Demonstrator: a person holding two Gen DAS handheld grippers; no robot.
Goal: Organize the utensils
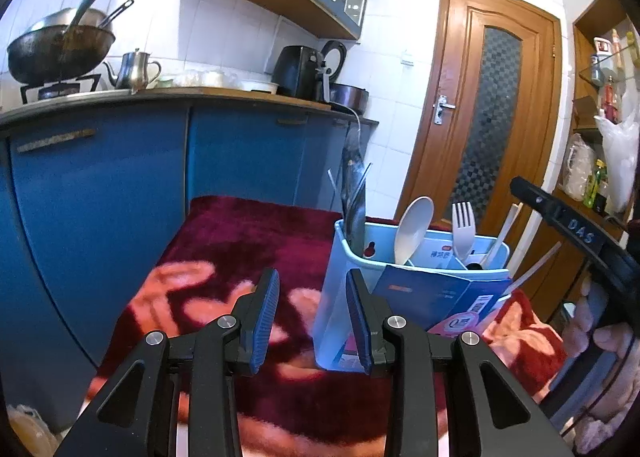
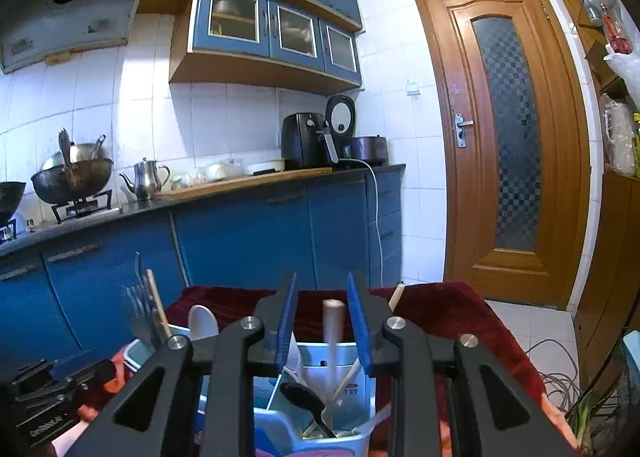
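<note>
Letting go cleanly matters here: the stick (image 2: 333, 333) stands upright in the caddy (image 2: 344, 361), between the right gripper (image 2: 322, 323) pads with a gap either side, so I would lift straight back without nudging it. Left gripper (image 1: 314, 321) is part open and empty, one pad beside the caddy's near corner, which rests on a red blanket (image 1: 240, 241).

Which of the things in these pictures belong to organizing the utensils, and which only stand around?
Part of the job:
- light blue utensil holder
- white spoon
- white fork
- black spoon
- pale handle between the open right gripper jaws

Just standing around:
- wok
- metal teapot
- air fryer
- wooden door
</note>
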